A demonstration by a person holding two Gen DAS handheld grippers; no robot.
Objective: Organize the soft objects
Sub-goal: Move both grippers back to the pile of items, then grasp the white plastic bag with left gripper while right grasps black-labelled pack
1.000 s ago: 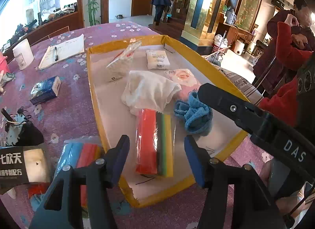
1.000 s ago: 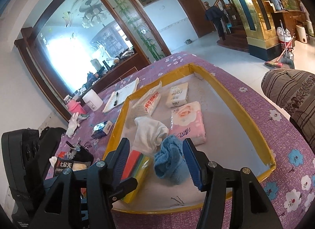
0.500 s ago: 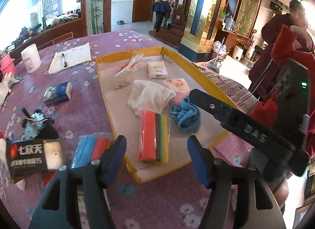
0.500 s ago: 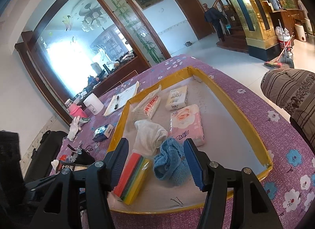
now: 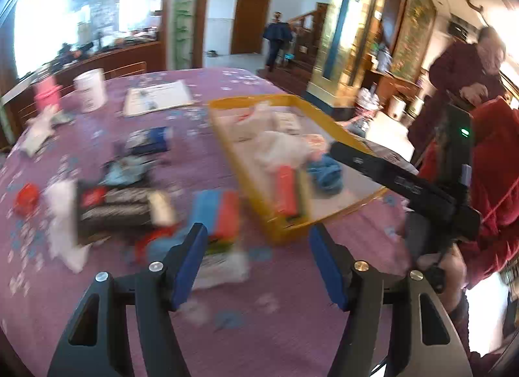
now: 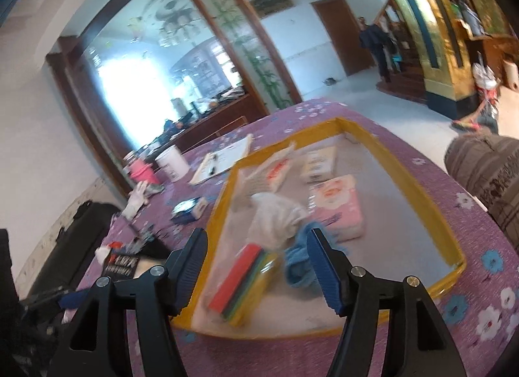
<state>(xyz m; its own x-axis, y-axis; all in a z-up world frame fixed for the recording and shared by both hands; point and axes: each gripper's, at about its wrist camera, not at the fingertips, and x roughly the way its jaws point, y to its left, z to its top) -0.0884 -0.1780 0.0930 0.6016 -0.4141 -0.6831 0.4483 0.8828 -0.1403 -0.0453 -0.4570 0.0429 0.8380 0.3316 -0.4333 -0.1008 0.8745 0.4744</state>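
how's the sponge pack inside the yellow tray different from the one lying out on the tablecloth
The sponge pack in the tray lies on the pale floor of the yellow tray; the sponge pack on the tablecloth lies outside, by a black packet. The tray pack shows red at its left edge, the outside one blue. Both are multicoloured, plastic-wrapped, and untouched.

Motion blur smears most of the left wrist view: on the table's (image 5: 194, 156) left half the dark printed packet (image 5: 116, 205), the blue and red pack (image 5: 217, 211) and the white wrapper (image 5: 223, 266) near the front edge show no readable detail. The blue cloth (image 6: 300, 266) at the near end of the yellow tray (image 6: 418, 195) is partly hidden behind the right gripper's (image 6: 258, 268) finger. Print on the pink tissue pack (image 6: 337, 211) is too blurred to read. The striped cushion (image 6: 486, 176) is cut off at the right edge.
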